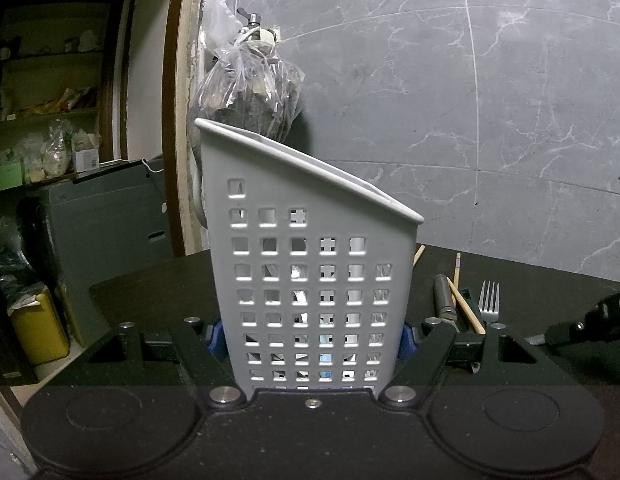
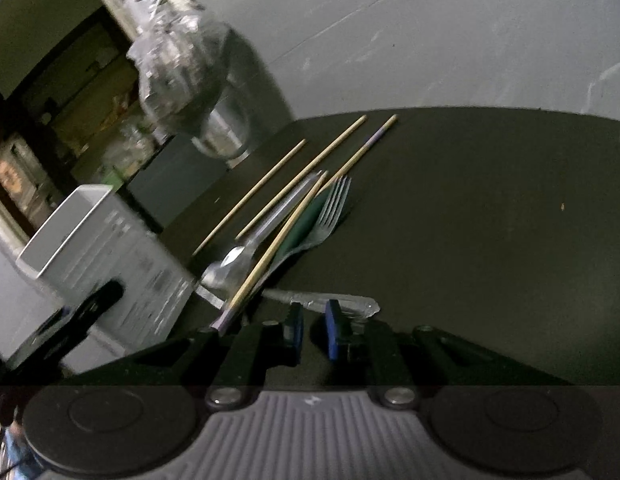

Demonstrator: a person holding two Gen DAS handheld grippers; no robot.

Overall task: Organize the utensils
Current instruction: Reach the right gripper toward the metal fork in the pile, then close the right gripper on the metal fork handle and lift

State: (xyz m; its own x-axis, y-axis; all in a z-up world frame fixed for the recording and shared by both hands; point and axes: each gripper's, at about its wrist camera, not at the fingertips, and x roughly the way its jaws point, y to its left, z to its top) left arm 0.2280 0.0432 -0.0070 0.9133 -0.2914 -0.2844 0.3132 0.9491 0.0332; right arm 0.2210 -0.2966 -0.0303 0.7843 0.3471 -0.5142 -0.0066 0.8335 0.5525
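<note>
Your left gripper (image 1: 310, 334) is clamped on the lower sides of a white perforated utensil caddy (image 1: 310, 264), its blue pads (image 1: 215, 334) pressed against both walls; the caddy stands upright on the dark table (image 1: 158, 292) with its slanted rim rising toward the left. To its right on the table lie a fork (image 1: 489, 300), wooden chopsticks (image 1: 463, 304) and a dark handled utensil (image 1: 443, 296). Your right gripper (image 2: 311, 330) hovers low over the table with a narrow gap between its blue pads (image 2: 331, 330), holding nothing. Just ahead of it the utensils form a loose heap: a spoon (image 2: 234, 260), a fork (image 2: 331, 208), several chopsticks (image 2: 302, 176) and a knife (image 2: 333, 300) lying crosswise nearest the fingers. The caddy (image 2: 110, 248) appears blurred at the left, with a clear plastic bag (image 2: 178, 84) hanging against the grey marbled wall (image 2: 429, 40) behind.
</note>
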